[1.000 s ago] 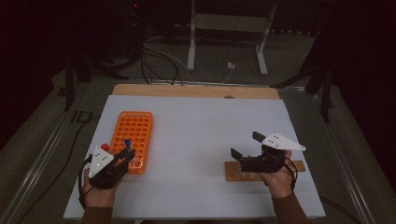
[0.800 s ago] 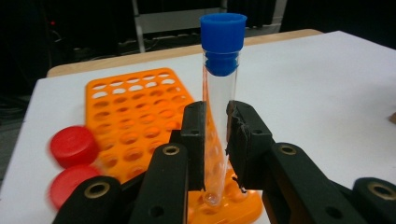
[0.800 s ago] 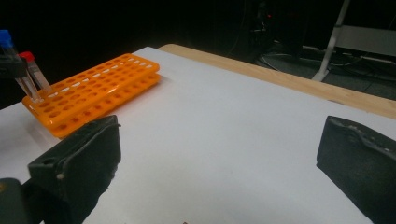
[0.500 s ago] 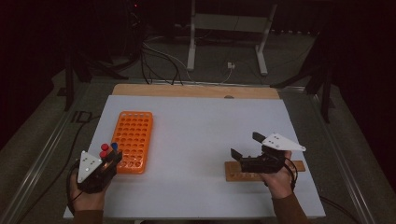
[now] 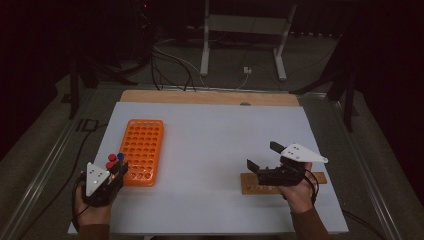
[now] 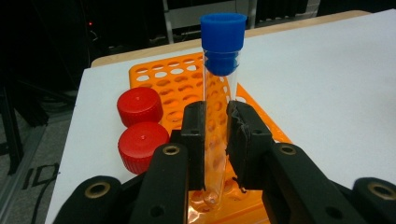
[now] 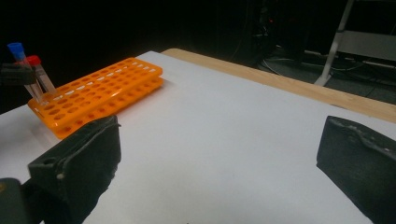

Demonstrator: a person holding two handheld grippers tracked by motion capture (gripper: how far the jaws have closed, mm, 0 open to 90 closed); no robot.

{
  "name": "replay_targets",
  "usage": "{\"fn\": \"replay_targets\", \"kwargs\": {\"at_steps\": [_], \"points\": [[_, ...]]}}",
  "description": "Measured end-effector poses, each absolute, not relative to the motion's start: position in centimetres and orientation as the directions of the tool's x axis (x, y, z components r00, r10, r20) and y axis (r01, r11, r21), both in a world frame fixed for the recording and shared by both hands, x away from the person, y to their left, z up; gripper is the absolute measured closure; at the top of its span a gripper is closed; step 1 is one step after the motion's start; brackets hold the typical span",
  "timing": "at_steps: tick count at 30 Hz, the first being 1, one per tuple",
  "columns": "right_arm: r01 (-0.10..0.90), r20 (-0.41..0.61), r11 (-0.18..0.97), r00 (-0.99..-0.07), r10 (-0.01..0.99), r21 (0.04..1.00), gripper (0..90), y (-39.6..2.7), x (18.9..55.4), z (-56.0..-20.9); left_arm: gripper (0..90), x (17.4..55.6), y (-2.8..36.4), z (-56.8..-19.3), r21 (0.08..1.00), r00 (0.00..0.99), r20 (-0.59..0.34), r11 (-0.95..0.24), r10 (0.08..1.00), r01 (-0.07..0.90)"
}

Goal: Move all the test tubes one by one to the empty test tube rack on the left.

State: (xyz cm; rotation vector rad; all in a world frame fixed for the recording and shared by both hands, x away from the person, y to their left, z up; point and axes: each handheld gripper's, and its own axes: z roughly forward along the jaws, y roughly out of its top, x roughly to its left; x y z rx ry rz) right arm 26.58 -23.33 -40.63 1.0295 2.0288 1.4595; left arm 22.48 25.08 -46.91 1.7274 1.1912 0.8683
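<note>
My left gripper (image 5: 119, 171) is at the near left of the table, shut on a clear tube with a blue cap (image 6: 223, 30). The tube stands upright between the pads (image 6: 194, 135), its lower end over the near end of the orange tube rack (image 5: 142, 149). Two red caps (image 6: 140, 125) sit just left of the jaws; what is under them is hidden. My right gripper (image 5: 263, 156) is open and holds nothing, hovering above a wooden block with holes (image 5: 315, 178). In the right gripper view the rack (image 7: 100, 93) and the blue-capped tube (image 7: 18, 51) show far left.
A white sheet (image 5: 215, 140) covers the table, with a wooden strip (image 5: 210, 97) along its far edge. Most holes of the rack are vacant. Cables and a metal stand (image 5: 245, 35) are on the dark floor beyond the table.
My left gripper has drawn slightly left and back toward the person, keeping the blue-capped tube. The right gripper has stayed over the wooden block.
</note>
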Motion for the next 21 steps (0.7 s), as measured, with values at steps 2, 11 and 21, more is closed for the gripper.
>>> {"fn": "replay_targets", "kwargs": {"at_steps": [2,11,21], "points": [[0.314,0.071,0.169,-0.63,0.774,0.934,0.3,-23.3,26.6,-40.6,77.2,22.5,25.1,-47.1,0.908,0.307,0.078,-0.194,0.949,0.37],[0.312,0.073,0.167,-0.633,0.771,0.935,0.3,-23.4,26.4,-40.8,77.0,22.1,25.0,-47.8,0.877,0.275,0.063,-0.185,0.959,0.444],[0.312,0.074,0.17,-0.639,0.765,0.935,0.3,-23.3,26.4,-40.9,77.3,22.5,24.5,-48.5,0.84,0.24,0.056,-0.175,0.969,0.513]]}}
